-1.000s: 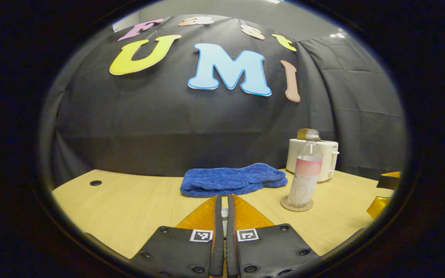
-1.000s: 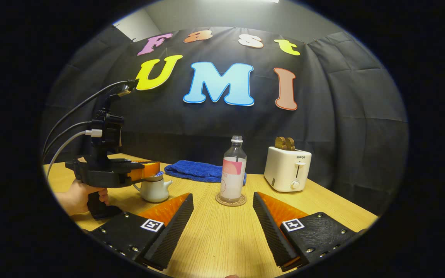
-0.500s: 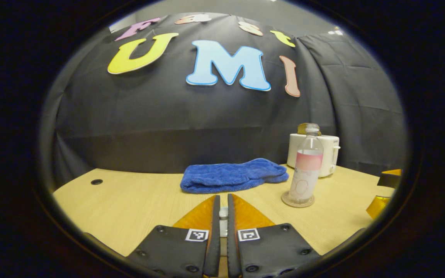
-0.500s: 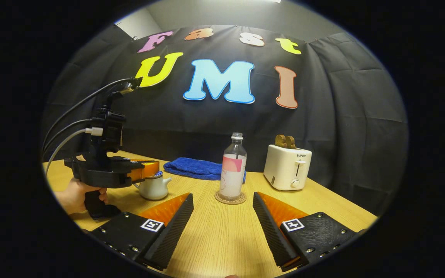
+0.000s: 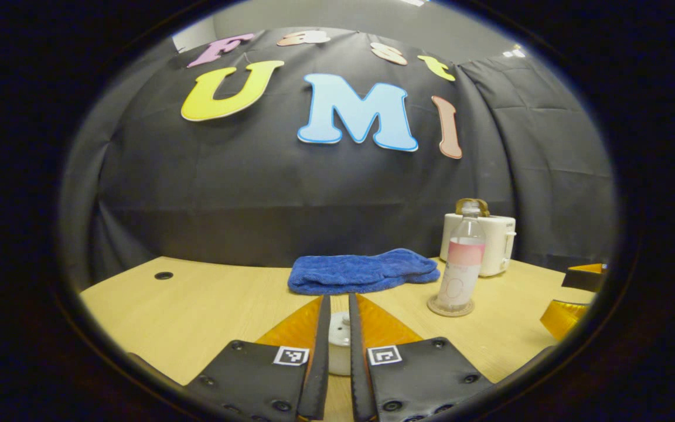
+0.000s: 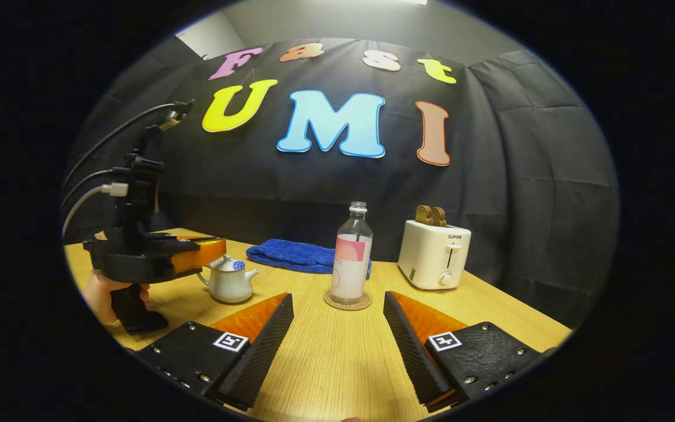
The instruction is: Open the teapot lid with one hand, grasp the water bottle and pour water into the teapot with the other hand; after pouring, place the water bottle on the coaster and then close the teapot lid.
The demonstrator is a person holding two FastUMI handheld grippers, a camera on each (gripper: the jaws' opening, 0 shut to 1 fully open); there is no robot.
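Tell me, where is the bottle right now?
In the right gripper view the bottle stands upright on a coaster mid-table, between the blue towel and the toaster.

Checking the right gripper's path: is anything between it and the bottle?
Nothing visible. The right gripper is open, facing the bottle on its coaster, with bare table between. The teapot stands off to the left.

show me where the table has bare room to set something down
Bare wood lies left of the blue towel toward the table hole, and in front of the toaster. It is crowded around the teapot, bottle and coaster.
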